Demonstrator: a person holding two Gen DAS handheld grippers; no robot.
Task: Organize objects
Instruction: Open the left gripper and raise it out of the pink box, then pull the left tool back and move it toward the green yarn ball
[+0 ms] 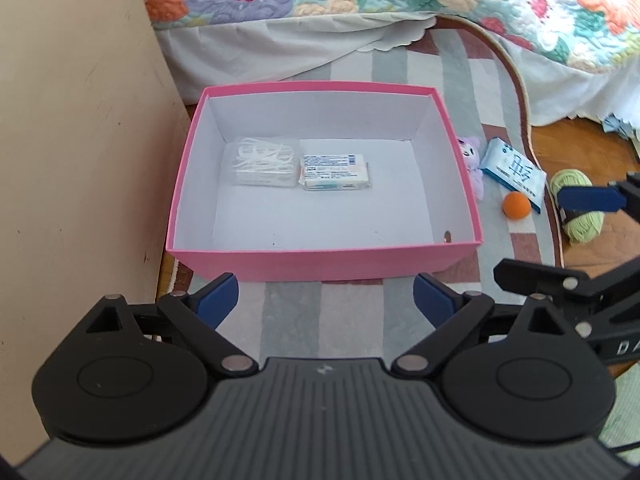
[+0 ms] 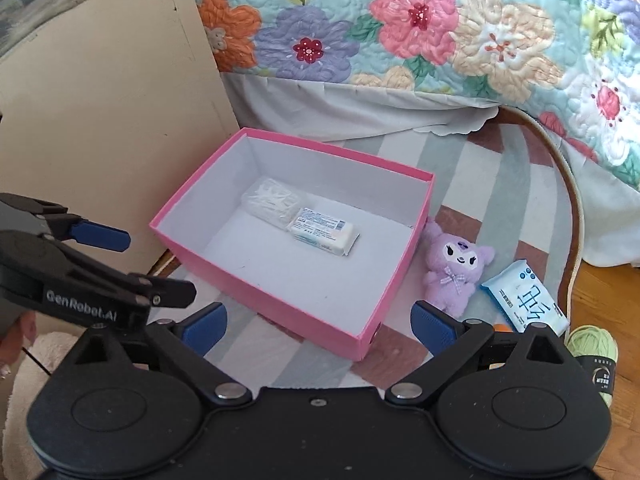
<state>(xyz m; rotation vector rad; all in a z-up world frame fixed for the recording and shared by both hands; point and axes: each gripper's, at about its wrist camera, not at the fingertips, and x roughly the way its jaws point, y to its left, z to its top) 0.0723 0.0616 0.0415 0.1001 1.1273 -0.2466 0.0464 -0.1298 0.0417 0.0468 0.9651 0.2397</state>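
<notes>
Left gripper [image 1: 326,300]: jaws spread wide, nothing between the blue pads, held over the striped rug [image 1: 320,320] just on the near side of the pink box [image 1: 320,260]. Right gripper [image 2: 318,322]: jaws likewise spread wide and empty, positioned near the box's near right corner.

Box: open-topped, white inside, resting on the rug. Its left side lies close to a beige panel [image 1: 80,120]; its far side faces the white bed skirt [image 1: 260,52] below a floral quilt [image 2: 400,20]. Rug is exposed on the near side and to the right.

Contents: a clear bag of floss picks [image 1: 262,162] and a white wrapped packet [image 1: 336,172] lie side by side, touching, in the far left part of the floor. The near half and right part of the floor are bare.

Outside, to the right of the box:
- purple plush toy [image 2: 454,270], just beside the right wall
- blue-and-white tissue pack [image 2: 524,300], right of the plush
- orange ball [image 1: 517,205], near the pack
- green yarn ball [image 1: 576,204], farthest right, at the rug's edge
</notes>
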